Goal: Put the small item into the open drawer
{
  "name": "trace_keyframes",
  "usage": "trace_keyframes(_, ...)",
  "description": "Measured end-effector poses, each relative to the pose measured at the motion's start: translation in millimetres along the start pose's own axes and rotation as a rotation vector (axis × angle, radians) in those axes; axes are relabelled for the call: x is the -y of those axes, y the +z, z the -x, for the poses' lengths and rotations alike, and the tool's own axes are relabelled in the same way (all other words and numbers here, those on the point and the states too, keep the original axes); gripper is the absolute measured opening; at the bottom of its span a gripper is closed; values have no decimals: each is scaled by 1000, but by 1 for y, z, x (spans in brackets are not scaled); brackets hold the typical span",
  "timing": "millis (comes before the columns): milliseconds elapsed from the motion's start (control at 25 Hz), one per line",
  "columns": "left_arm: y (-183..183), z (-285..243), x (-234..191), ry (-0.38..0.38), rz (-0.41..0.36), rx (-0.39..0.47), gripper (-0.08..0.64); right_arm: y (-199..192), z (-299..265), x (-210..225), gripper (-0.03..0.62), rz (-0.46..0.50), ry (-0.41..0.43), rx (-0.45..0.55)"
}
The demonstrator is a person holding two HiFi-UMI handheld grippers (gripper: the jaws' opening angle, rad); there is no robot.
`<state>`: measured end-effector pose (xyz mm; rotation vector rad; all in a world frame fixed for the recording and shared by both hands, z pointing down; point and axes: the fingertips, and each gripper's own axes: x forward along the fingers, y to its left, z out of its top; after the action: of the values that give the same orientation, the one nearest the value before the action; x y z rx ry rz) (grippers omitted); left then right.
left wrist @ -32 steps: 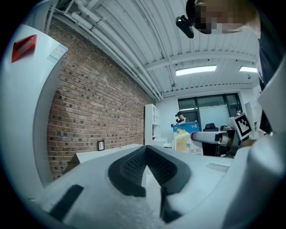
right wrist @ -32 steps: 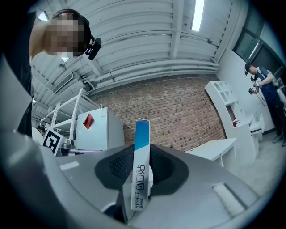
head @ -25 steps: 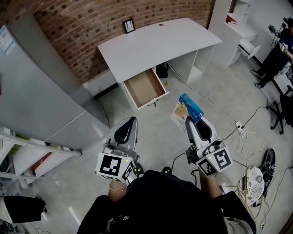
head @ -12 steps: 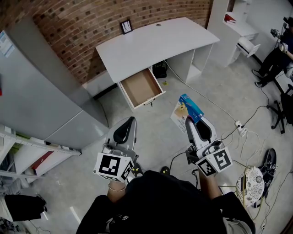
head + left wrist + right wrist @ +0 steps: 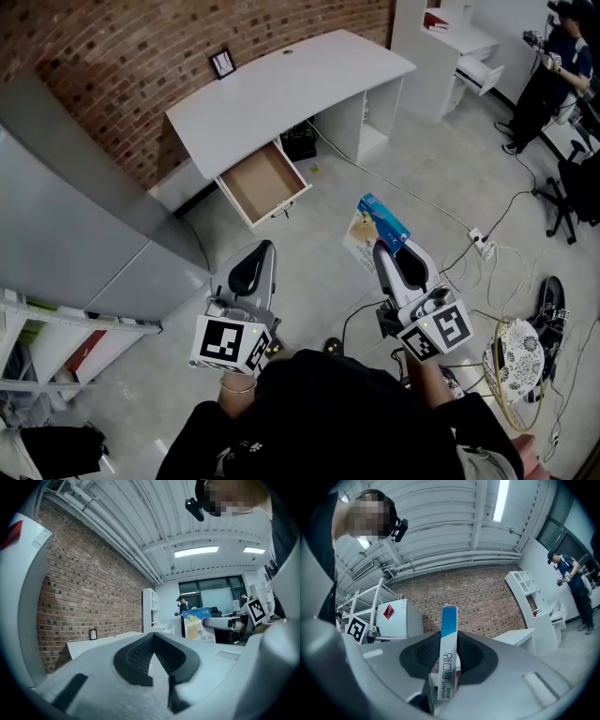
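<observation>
At lower left, left gripper [image 5: 265, 247] clenched, tips touching. Under the front edge of the desk [image 5: 281, 94], open drawer [image 5: 262, 181], now seen further left than a second ago. At right, right gripper [image 5: 392, 248] grasping the flat blue-and-white packet [image 5: 373, 220] as before, over the floor, well apart from the drawer.

We see a red brick wall [image 5: 112, 56] behind a curved white desk [image 5: 281, 94], where a small black-framed picture [image 5: 223, 64] stands at the back edge. A white power strip [image 5: 478, 245] lies on the grey concrete floor [image 5: 319, 272].
</observation>
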<state>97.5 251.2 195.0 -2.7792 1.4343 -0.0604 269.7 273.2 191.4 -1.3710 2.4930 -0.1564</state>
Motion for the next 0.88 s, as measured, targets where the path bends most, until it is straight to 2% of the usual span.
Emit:
trace_keyframes(440,-3,-14,27,-51,-17,-15,-3,6,26,20,95,5,-46,20)
trace_keyframes(880,-5,-41,23,-92,-11,-16,-3,7,18,38,95,1,-85,27)
